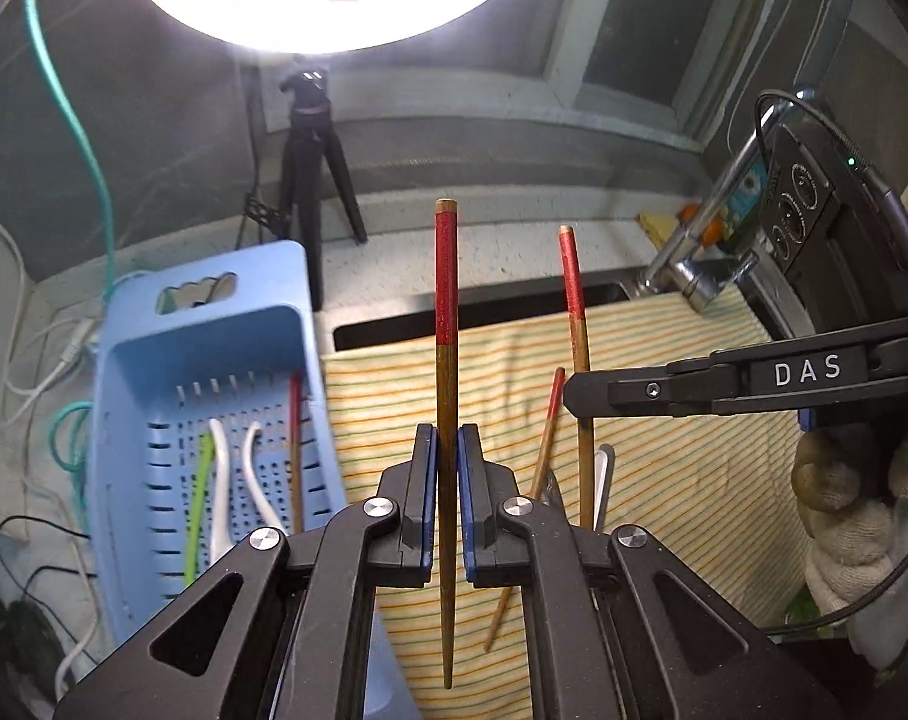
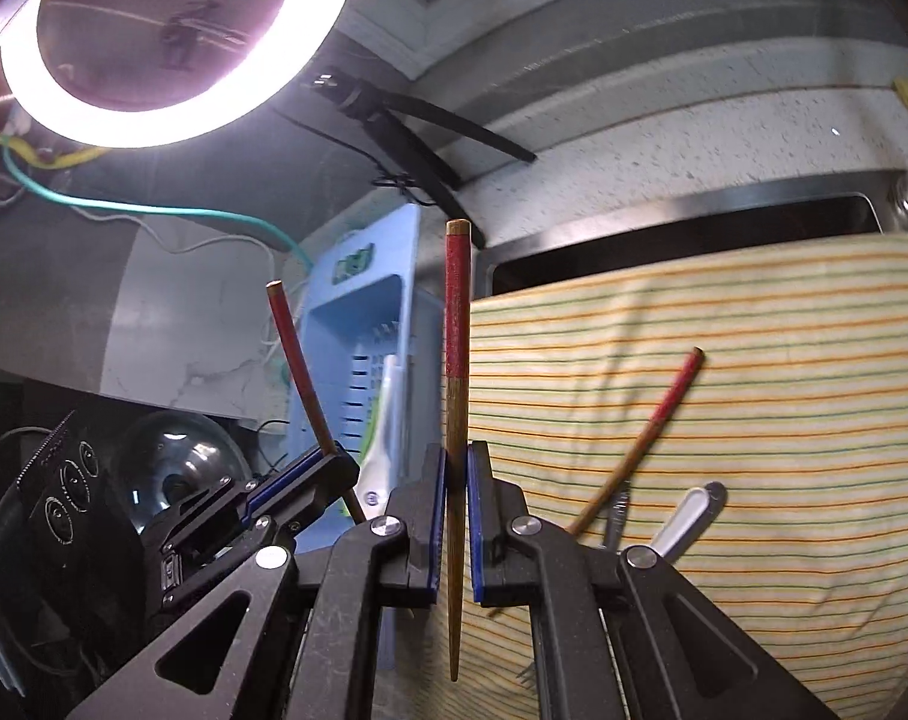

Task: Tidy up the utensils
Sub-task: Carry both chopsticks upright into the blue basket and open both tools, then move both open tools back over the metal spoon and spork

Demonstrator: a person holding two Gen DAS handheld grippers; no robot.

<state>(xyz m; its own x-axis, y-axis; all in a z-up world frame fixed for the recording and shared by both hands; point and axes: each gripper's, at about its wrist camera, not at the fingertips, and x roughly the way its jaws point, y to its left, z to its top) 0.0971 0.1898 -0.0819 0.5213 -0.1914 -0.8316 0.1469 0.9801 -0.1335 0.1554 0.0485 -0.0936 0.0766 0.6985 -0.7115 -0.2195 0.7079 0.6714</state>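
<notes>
My left gripper (image 1: 447, 438) is shut on a wooden chopstick with a red top (image 1: 446, 300), held upright above the striped cloth (image 1: 682, 480). My right gripper (image 2: 457, 456) is shut on a second red-topped chopstick (image 2: 457, 312), also upright; it shows in the left wrist view (image 1: 577, 324) at the right. A third chopstick (image 2: 664, 414) lies on the cloth, with a metal-handled utensil (image 2: 691, 516) and a fork beside it. The blue basket (image 1: 171, 348) at the left holds white and green spoons (image 1: 219, 480) and a chopstick (image 1: 296, 450).
A ring light (image 1: 333, 6) glares overhead. A black tripod (image 1: 315, 180) stands behind the basket. The sink edge (image 2: 682, 210) and a metal tap (image 1: 700, 252) lie beyond the cloth. Cables (image 1: 75, 138) trail at the left.
</notes>
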